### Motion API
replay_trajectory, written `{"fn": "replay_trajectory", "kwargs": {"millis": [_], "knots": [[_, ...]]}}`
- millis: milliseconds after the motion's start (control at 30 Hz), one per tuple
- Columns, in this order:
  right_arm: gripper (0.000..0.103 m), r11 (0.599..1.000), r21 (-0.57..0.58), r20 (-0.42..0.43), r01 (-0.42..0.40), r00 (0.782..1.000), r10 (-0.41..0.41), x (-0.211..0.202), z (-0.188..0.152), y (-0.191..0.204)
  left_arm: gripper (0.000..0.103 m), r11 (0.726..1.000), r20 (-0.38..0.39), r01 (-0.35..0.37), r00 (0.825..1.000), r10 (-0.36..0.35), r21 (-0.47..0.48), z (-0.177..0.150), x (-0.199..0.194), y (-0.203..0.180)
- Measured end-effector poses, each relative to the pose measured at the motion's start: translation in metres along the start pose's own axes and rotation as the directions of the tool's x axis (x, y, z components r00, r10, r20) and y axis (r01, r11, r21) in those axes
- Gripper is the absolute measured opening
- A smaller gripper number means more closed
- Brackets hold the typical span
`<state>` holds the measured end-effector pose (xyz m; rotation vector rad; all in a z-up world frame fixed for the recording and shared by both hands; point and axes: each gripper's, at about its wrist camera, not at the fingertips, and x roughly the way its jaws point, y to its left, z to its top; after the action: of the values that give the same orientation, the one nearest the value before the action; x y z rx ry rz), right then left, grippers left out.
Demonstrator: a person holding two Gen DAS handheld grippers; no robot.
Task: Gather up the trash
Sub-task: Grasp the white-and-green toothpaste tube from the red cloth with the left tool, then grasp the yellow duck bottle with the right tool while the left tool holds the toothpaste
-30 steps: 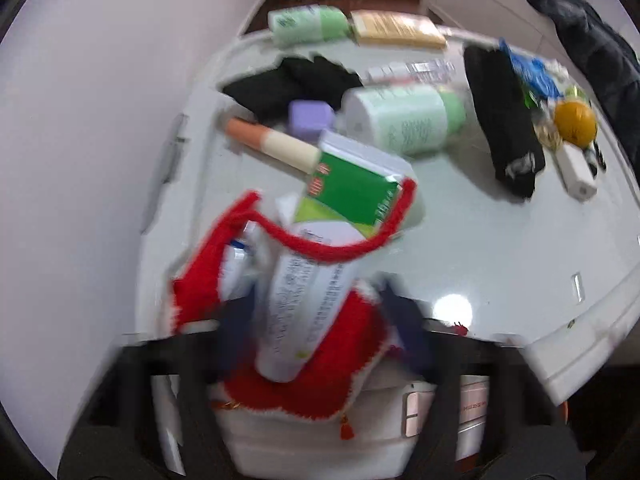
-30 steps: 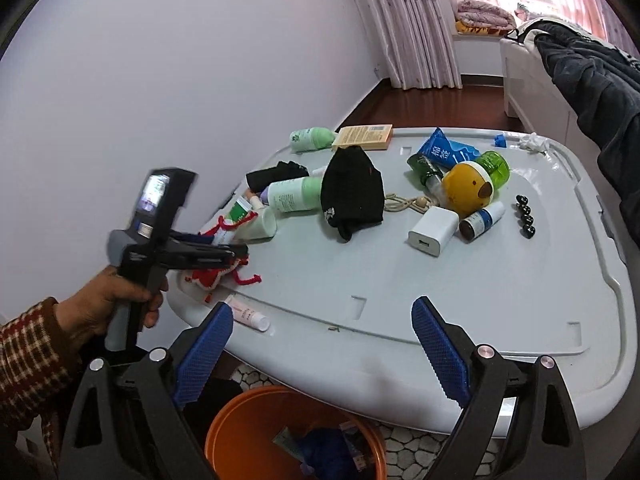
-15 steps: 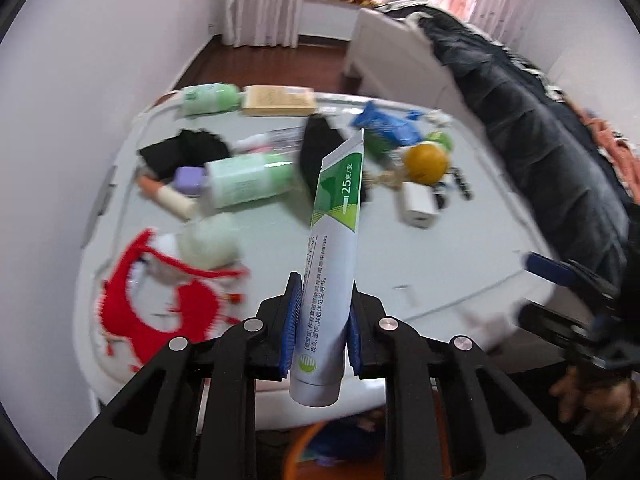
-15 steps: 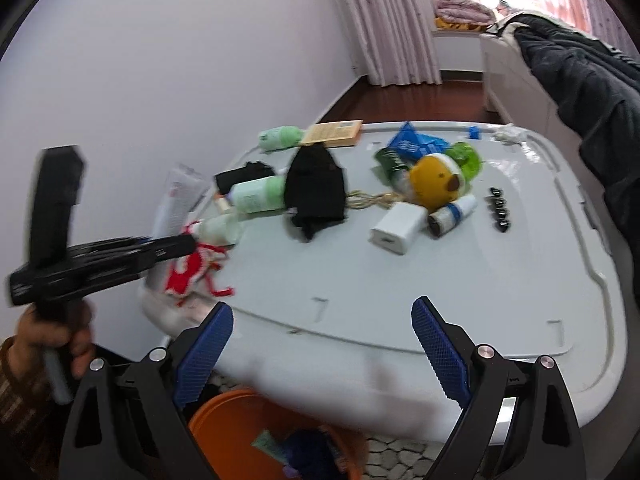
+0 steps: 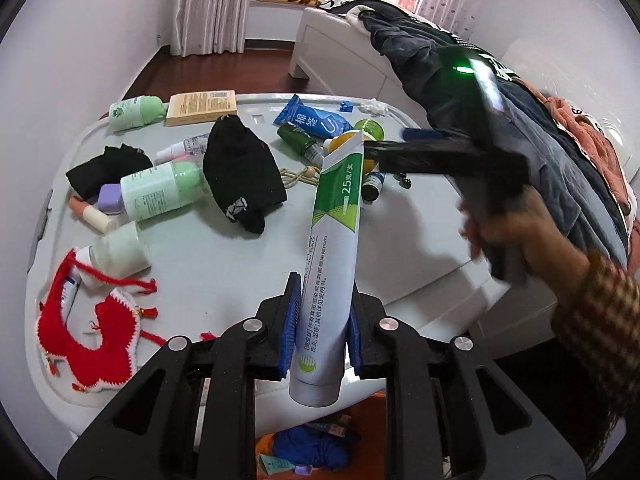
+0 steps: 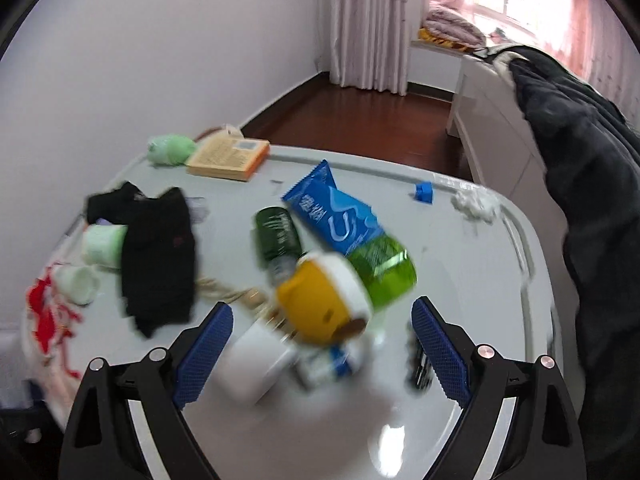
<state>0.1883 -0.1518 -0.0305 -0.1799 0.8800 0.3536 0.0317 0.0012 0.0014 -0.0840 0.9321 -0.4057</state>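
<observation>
Cluttered white table (image 5: 224,264) remains mostly uncleared: left claw (image 5: 320,330) pinches a toothpaste tube (image 5: 334,240) above the orange bin (image 5: 372,412); right claw (image 6: 320,354) spread, empty.

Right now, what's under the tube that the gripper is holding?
Below the toothpaste tube in the left gripper is an orange bin with a blue wad and a small packet. The gripper covers the rest of the bin.

Tube (image 5: 332,248) between left gripper (image 5: 320,320) pads: white, green-and-blue chevron band, "25" printed. Pads blue, frame black. Ahead-left: red crochet bib (image 5: 92,332), white edging. Ahead: black sock (image 5: 240,168), pale-green bottle (image 5: 160,190). Right: checked red-brown sleeve (image 5: 600,312).
</observation>
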Motion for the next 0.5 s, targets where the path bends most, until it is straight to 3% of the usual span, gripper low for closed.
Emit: {"fn": "replay_trajectory", "kwargs": {"millis": [167, 500], "knots": [[0.091, 0.997, -0.08, -0.086, -0.006, 0.996, -0.001, 0.035, 0.016, -0.008, 0.021, 1.0, -0.022, 0.016, 1.0, -0.016, -0.001, -0.001, 0.005, 0.005], [0.083, 0.989, -0.145, -0.108, 0.006, 0.994, -0.022, 0.045, 0.019, -0.004, 0.021, 1.0, -0.036, 0.019, 0.999, -0.019, -0.002, 0.001, 0.01, 0.003]]}}
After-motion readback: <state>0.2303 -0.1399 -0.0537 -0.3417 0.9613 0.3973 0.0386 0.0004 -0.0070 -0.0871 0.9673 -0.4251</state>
